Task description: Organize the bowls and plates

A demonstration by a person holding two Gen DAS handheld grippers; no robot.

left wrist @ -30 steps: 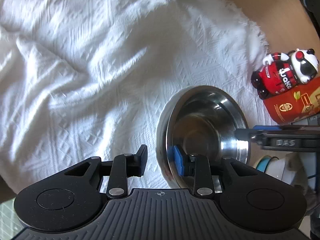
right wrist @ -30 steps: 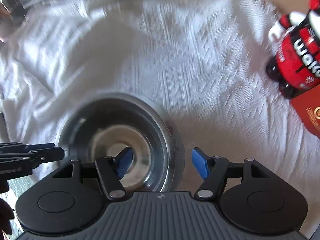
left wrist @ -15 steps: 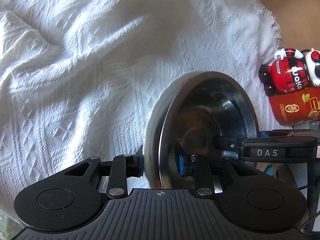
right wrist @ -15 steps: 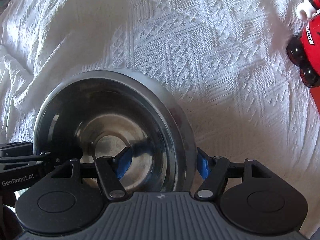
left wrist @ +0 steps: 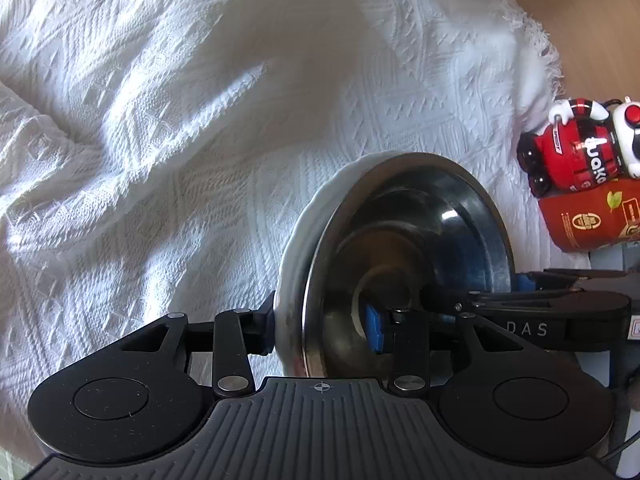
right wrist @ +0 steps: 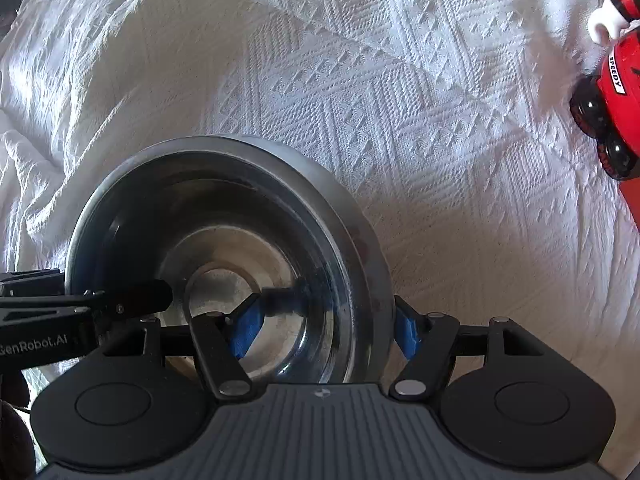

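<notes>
Steel bowl (left wrist: 420,248) sits nested in a white plate (left wrist: 298,236), both low over the white textured cloth (left wrist: 200,120) that covers the counter (left wrist: 592,20). Can't tell if the stack touches the cloth.

Left gripper (left wrist: 324,330) straddles the near-left rim of the stack — one finger outside against the plate's edge, the blue pad of the other inside the bowl. Jaws are opening at this moment, rim between them; inner pad stands clear of the bowl wall, so no pinch there.

Right gripper (right wrist: 326,330) straddles the opposite side: left blue pad (right wrist: 246,330) inside the bowl, right pad outside against the wall. It looks pressed onto the rim, pinching bowl and plate edge together.

Each view catches the other gripper's black finger reaching in over the bowl from the side — in the left view it carries "DAS" lettering, in the right view "GenRobot.AI".

Off to the right, at the cloth's fringed edge: a red-and-black panda figure (left wrist: 576,148) standing on a red box (left wrist: 592,216). The figure is well apart from the bowl. Bare tan counter shows past the fringe, top right.
</notes>
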